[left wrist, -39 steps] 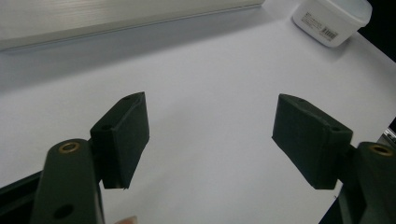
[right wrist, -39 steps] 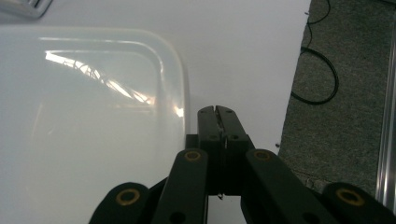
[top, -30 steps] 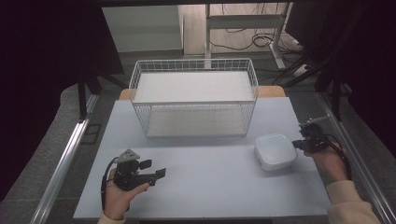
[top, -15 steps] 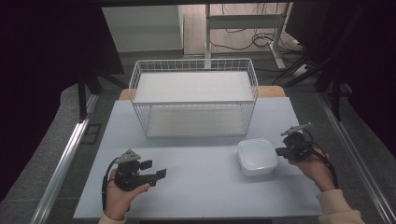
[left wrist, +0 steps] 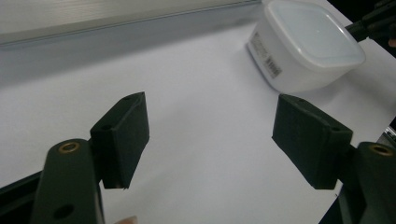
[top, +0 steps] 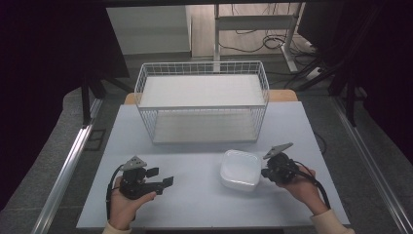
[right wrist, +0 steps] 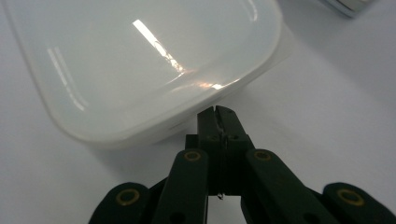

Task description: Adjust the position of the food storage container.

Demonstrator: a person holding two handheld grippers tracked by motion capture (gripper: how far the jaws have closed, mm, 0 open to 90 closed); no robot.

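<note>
White plastic, square with rounded corners, the lidded container [top: 240, 169] now sits at about five o'clock on the bench [top: 195, 209], nearer the centre than half a second ago, when it lay further toward the right edge. It has no clear long axis; its lid faces up, and a barcode label shows on the side wall in the left claw view [left wrist: 266, 60].

At its three o'clock edge, the right claw [top: 265, 171] has come in with it, jaws pressed together and tips against the container's rim [right wrist: 215, 112]; whether they pinch the rim, I cannot tell.

At seven o'clock, the left claw [top: 160, 178] is unchanged, resting on the bench with jaws spread wide and nothing between them.

Bare bench lies between the two. The wire basket [top: 202, 105] stands at twelve o'clock, well apart from the container.
</note>
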